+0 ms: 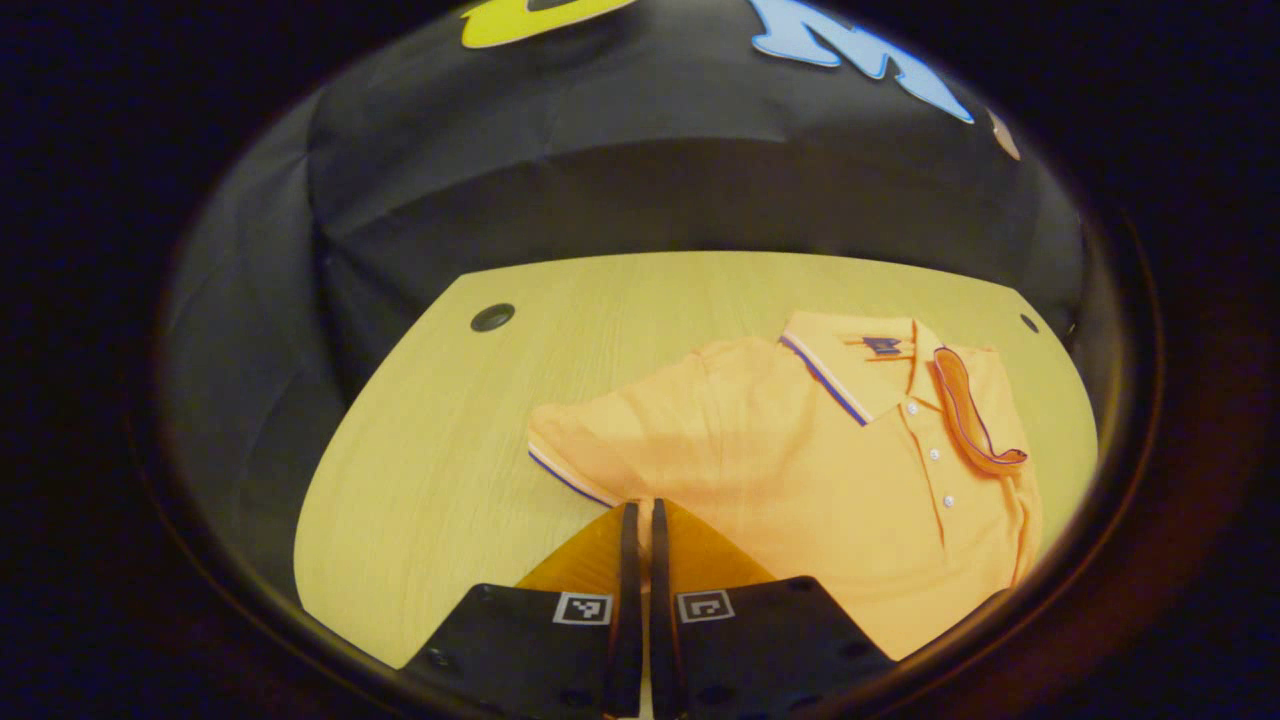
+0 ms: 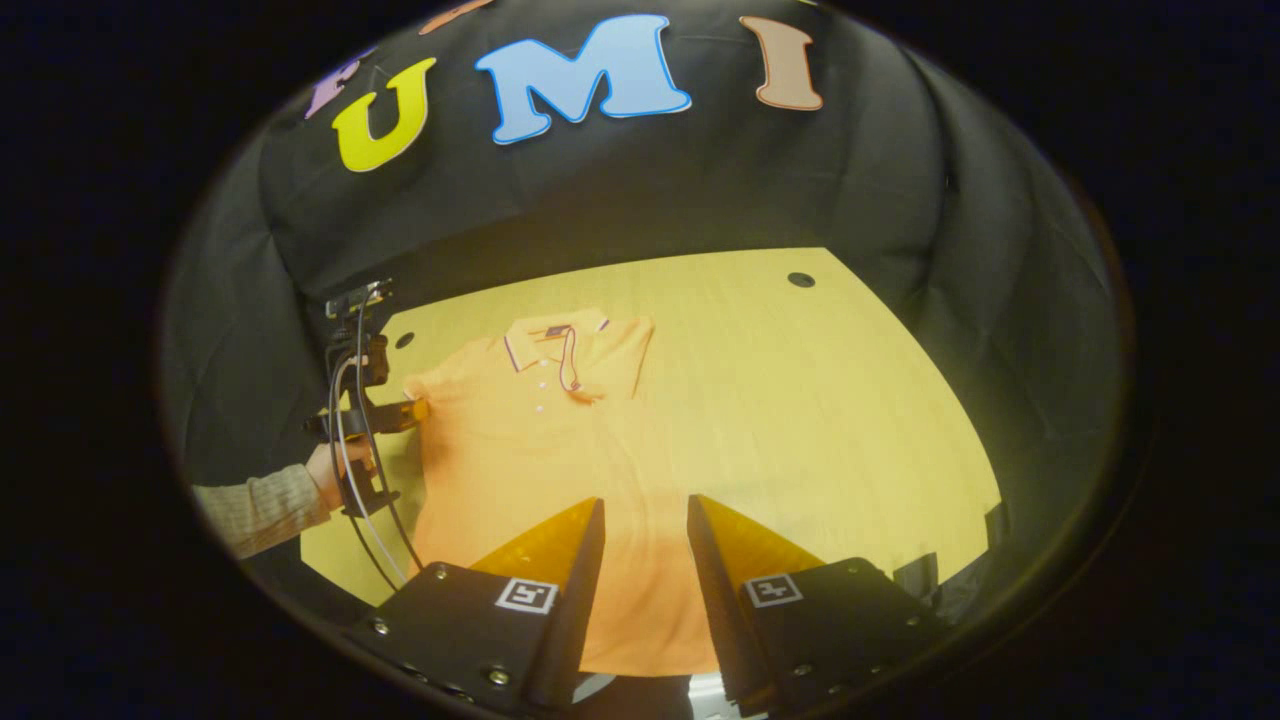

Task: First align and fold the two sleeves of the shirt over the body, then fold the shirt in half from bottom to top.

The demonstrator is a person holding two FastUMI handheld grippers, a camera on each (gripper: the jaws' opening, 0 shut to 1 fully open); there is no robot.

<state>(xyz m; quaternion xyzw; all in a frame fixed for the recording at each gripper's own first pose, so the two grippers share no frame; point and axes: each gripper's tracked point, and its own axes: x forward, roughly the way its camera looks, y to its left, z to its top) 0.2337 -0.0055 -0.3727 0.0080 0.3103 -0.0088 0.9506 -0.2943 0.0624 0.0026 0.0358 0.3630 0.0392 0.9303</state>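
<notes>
Left gripper (image 1: 640, 515): fingers nearly together, tips at the cuff of the shirt's (image 1: 800, 470) near sleeve; whether cloth is pinched cannot be told. Right gripper (image 2: 645, 510): fingers apart over the shirt's lower body, holding nothing. Shirt lies flat on the table (image 1: 430, 480) ahead; judged light, limp, best taken by cuff or hem; collar label unreadable.

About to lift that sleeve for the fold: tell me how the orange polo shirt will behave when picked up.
Probably floppy: the orange polo shirt lies flat and creased on the wooden table, so a lifted sleeve should drape. Likely light, being thin cloth. The collar looks stiffer and may hold its shape.
</notes>
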